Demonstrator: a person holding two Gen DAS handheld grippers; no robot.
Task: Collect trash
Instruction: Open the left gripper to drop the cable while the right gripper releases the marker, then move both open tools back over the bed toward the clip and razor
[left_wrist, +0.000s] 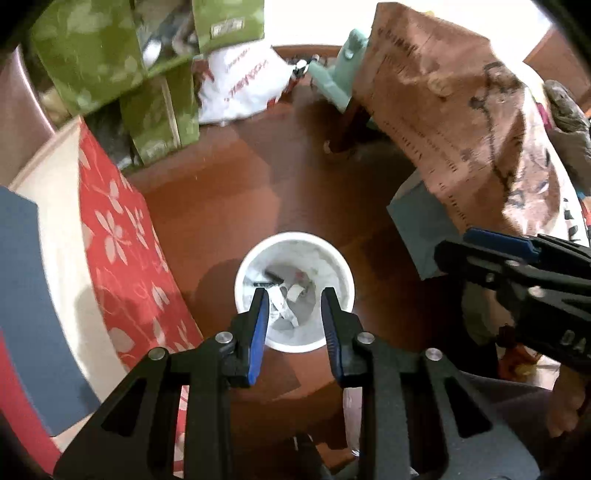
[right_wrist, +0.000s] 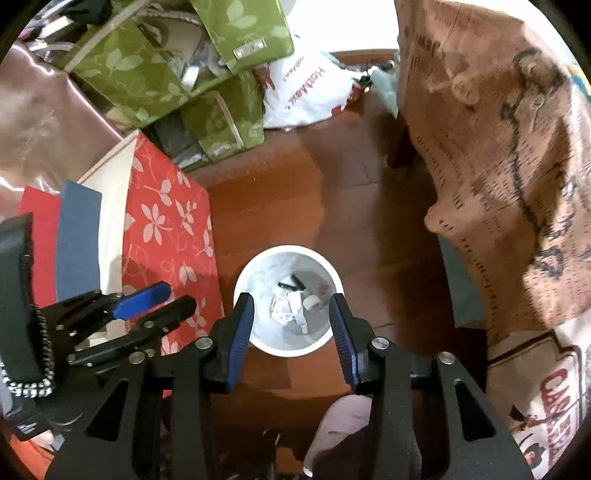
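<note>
Left wrist | white bin (left_wrist: 294, 254) holds crumpled paper (left_wrist: 282, 308) | both hand-held grippers (left_wrist: 295, 295) (right_wrist: 291, 301) spread, empty

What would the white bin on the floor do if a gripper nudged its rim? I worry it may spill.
The white bin looks tall, narrow and thin-walled, so it is probably light and apt to tip. Only some crumpled paper lies at its bottom, adding little weight. The wooden floor looks smooth, so it might slide first.

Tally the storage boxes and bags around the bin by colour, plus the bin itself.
Green leaf-print boxes: 3
Red floral box: 1
White plastic bag: 1
White bin: 1
Total: 6
</note>
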